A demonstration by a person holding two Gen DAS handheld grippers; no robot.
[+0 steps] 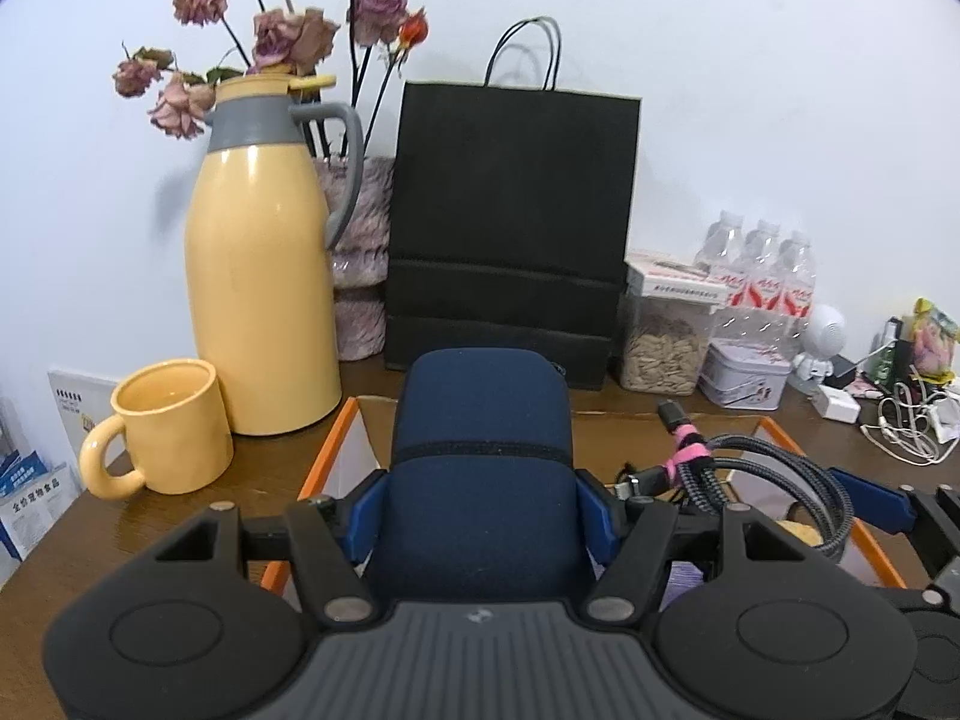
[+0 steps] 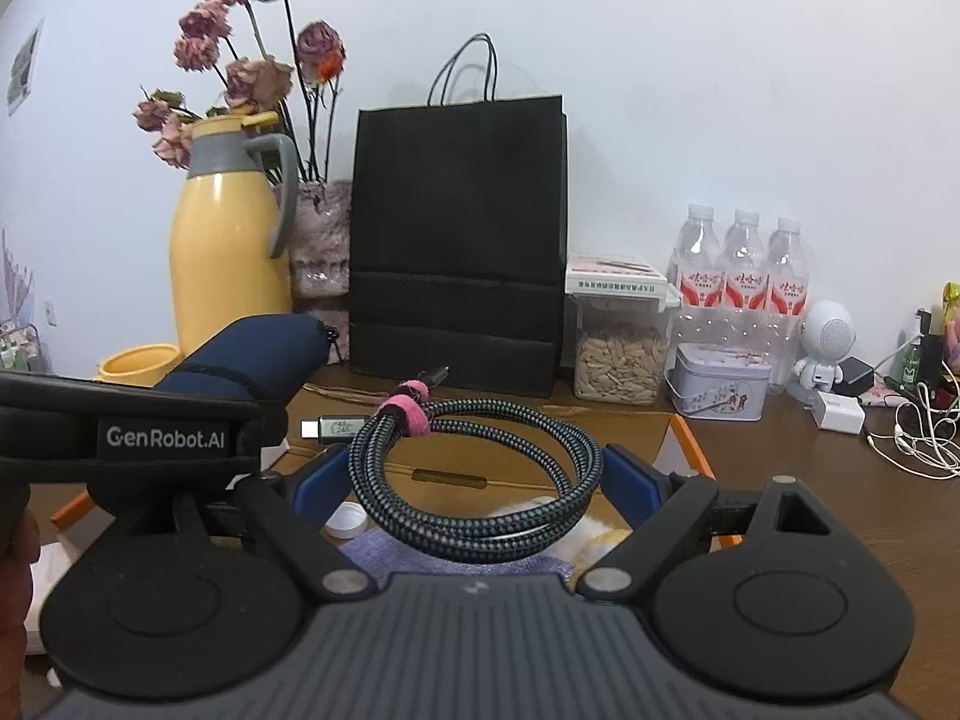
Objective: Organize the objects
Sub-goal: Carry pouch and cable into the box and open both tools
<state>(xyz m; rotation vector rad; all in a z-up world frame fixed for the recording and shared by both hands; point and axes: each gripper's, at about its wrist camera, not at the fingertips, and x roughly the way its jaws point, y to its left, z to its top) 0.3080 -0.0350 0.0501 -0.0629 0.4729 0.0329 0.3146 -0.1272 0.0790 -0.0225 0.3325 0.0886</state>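
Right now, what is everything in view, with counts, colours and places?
pouch: 1, navy, between the left tongs
coiled cable: 1, black-grey braid with pink strap, between the right tongs
box: 1, cardboard with orange edge, below both
thermos jug: 1, yellow and grey, back left
mug: 1, yellow, beside the jug
dried roses: a bunch, faded pink, behind the jug
paper bag: 1, black, against the wall
water bottles: 3, clear with red labels, right
seed container: 1, clear
tin: 1, pale
robot figure: 1, white
left tongs: blue pads gripping the pouch
right tongs: blue pads around the cable
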